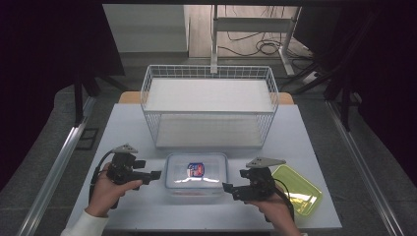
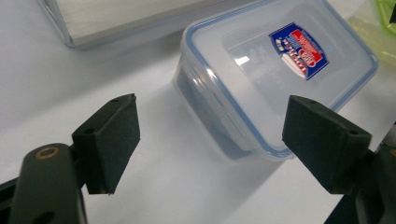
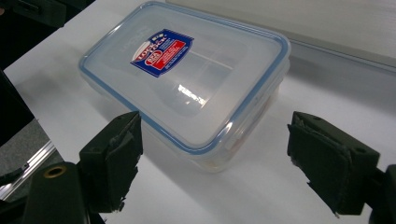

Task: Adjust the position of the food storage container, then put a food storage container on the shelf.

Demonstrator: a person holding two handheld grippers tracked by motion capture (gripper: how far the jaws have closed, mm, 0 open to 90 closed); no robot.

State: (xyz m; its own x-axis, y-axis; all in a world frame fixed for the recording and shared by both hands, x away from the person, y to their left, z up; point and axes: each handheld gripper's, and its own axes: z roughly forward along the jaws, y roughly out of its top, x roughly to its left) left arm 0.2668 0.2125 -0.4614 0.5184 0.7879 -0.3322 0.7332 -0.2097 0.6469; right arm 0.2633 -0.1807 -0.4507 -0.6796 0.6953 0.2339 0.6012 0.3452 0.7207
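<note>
From the high view, a clear plastic box [image 1: 196, 176] with a lid and a red and blue sticker [image 1: 195, 169] sits on the white table [image 1: 128, 128], near the front edge and in the middle. Behind it stands a white wire basket [image 1: 209, 105]. A flat green tray [image 1: 296, 189] lies to the right of the box, a little apart from it. The left gripper [image 1: 156, 175] is held in the person's left hand [image 1: 105, 191], just beside the left end of the box and not touching it. The right gripper [image 1: 227, 188] is held in the right hand [image 1: 275, 209], just beside the right end of the box, between the box and the green tray. In the left gripper view, the two black jaws stand wide apart with nothing between them. The box [image 2: 275, 79] lies ahead of them on the table, close but not touched, and its sticker [image 2: 299, 50] faces up on the lid. A bit of the green tray [image 2: 380, 28] peeks in at the top right corner. In the right gripper view, the jaws are spread wide too, and they hold nothing. A corner of the box [image 3: 187, 79] points toward the gap between them, close to the jaws without touching them. The sticker [image 3: 161, 52] sits on the lid, and the blue rim runs all around it.
</note>
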